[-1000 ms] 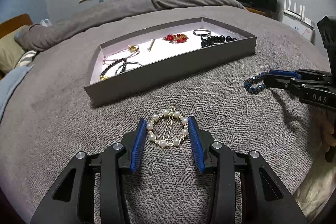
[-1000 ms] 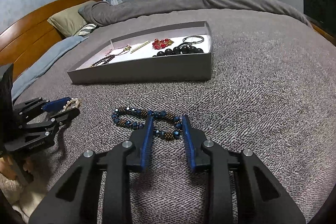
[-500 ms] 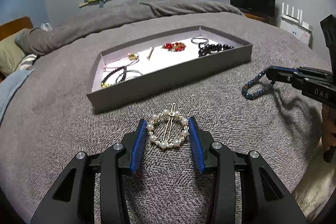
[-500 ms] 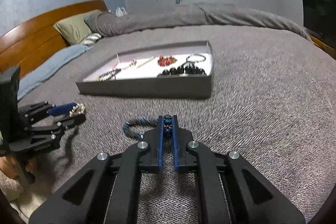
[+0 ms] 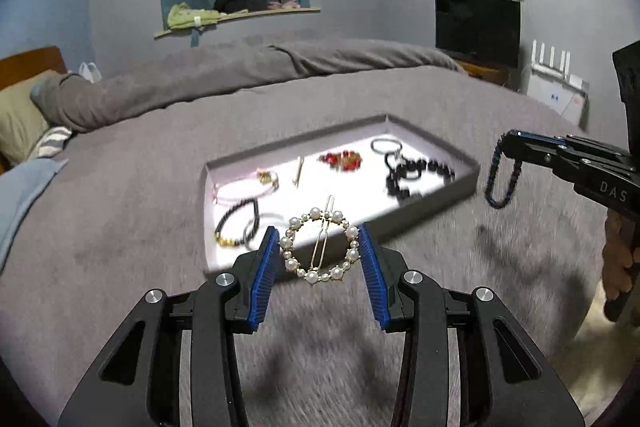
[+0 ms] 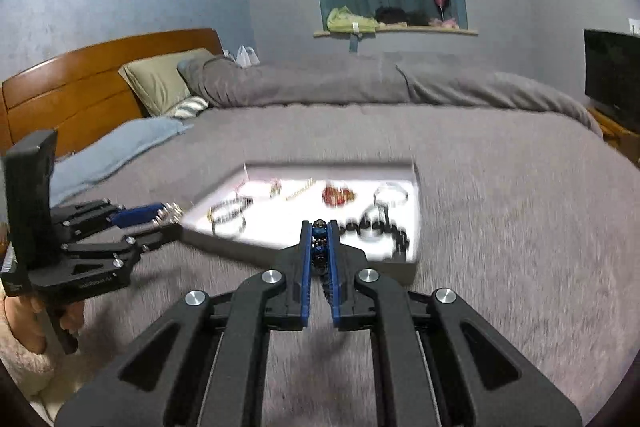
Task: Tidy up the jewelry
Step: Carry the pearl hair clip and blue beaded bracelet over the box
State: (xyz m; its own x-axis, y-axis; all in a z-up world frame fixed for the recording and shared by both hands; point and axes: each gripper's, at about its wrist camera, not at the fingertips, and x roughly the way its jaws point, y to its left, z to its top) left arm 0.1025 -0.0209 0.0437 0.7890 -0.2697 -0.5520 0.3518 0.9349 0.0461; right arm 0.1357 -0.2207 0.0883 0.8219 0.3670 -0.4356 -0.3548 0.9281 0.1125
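Left gripper (image 5: 319, 255): clamped on pearl ring hair clip (image 5: 319, 247), carried clear of the grey bedspread (image 5: 120, 227). Right gripper (image 6: 320, 243): pinched together on blue beaded bracelet (image 5: 500, 179), whose loop hung below the tips, off the bed. Grey tray (image 5: 468, 183): at 12 o'clock beyond both grippers, resting on the bedspread; held black bead strand (image 5: 416, 173), red cluster (image 5: 340, 159), pink bracelet (image 5: 244, 191). Farthest: window ledge (image 5: 240, 19).

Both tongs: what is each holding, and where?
Left tongs: pearl ring clip, by its sides. Right tongs: blue bead bracelet, pinched at its top, loop hanging.
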